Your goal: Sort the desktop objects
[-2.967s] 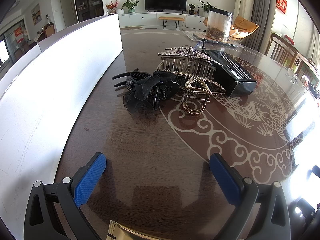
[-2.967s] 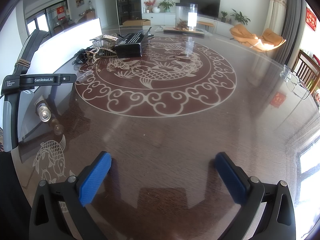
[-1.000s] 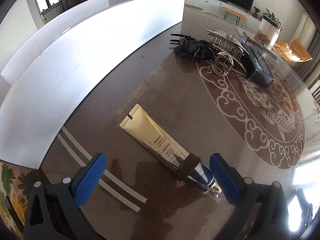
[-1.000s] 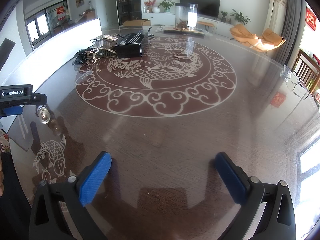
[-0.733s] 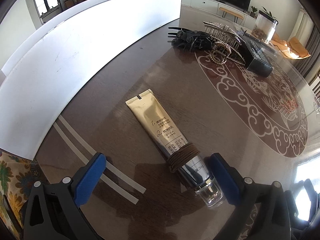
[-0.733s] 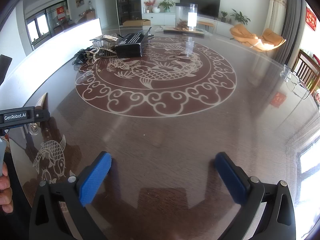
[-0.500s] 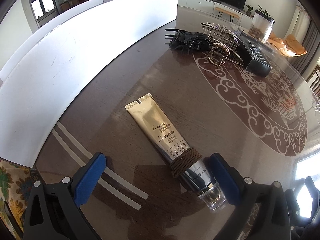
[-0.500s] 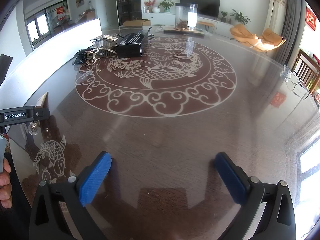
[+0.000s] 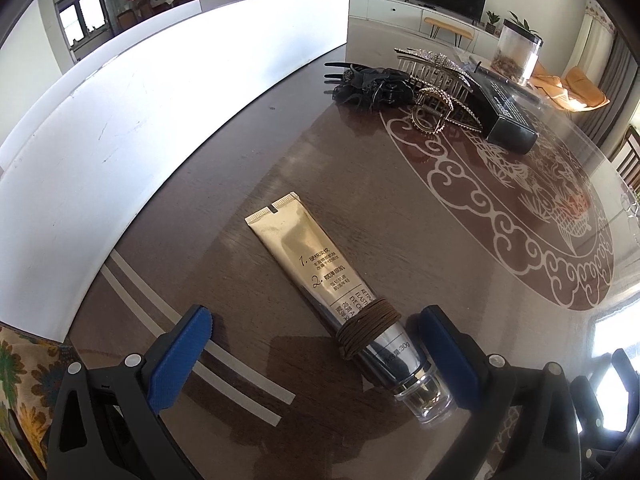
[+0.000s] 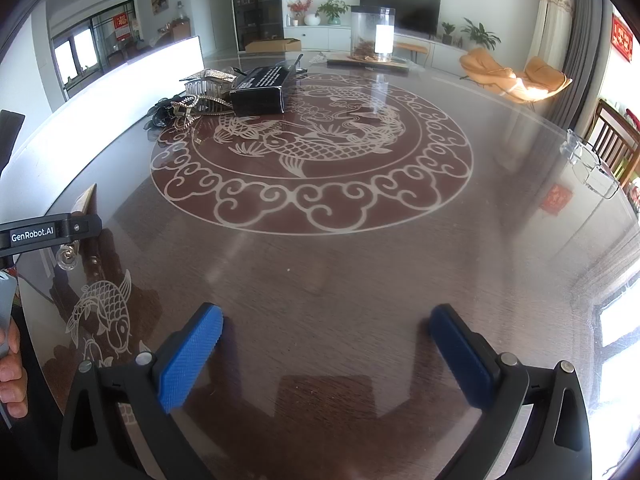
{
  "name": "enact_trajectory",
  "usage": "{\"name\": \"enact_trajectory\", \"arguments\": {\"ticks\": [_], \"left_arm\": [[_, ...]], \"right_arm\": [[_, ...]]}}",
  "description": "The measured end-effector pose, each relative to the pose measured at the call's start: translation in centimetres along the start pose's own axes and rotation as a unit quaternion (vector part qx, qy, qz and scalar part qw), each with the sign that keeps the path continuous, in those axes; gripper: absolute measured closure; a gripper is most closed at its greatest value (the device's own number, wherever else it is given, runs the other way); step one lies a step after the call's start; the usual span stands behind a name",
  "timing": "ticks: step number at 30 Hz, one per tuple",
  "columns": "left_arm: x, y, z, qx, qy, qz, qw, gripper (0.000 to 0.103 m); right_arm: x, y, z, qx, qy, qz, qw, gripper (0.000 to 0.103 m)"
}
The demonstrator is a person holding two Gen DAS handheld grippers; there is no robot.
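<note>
Sunlit across the glossy table (image 9: 400, 208), the gold tube (image 9: 320, 276) lies flat between the wide-open, empty left gripper (image 9: 316, 344), seemingly lined up for a grab, while the right gripper (image 10: 326, 340) hovers open and empty, well apart.

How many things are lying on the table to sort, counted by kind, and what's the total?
Hair claw clips: 3, black, rhinestone, gold
Black boxes: 1
Gold cosmetic tubes: 1
Brown hair ties: 1, wrapped around the tube
Total: 6
</note>
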State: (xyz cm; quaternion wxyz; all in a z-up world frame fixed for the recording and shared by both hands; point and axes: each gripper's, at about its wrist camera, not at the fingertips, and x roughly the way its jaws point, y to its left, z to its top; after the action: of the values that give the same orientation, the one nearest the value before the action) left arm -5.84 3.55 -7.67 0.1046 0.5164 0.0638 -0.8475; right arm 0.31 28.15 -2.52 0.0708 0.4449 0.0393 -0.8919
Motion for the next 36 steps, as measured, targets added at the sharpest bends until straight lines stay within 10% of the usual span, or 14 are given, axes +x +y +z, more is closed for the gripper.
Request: {"name": "enact_trajectory", "arguments": {"ticks": [14,21,36], "left_arm": [[0.0,1.2,0.1,0.07,0.003,-0.036,0.9969,0.001],[-1.0,0.9,0.3,0.1,-0.03,-0.05,0.9933,0.059],[0.4,2.2,3.0,0.095,-0.068,-0.051,0.9918,0.068]], "right_arm": [[0.0,0.0,0.0,0.0,0.0,0.0,1.0,0.0],[0.0,0.0,0.0,0.0,0.0,0.0,1.0,0.0],[0.0,0.0,0.0,0.0,0.0,0.0,1.0,0.0]]}}
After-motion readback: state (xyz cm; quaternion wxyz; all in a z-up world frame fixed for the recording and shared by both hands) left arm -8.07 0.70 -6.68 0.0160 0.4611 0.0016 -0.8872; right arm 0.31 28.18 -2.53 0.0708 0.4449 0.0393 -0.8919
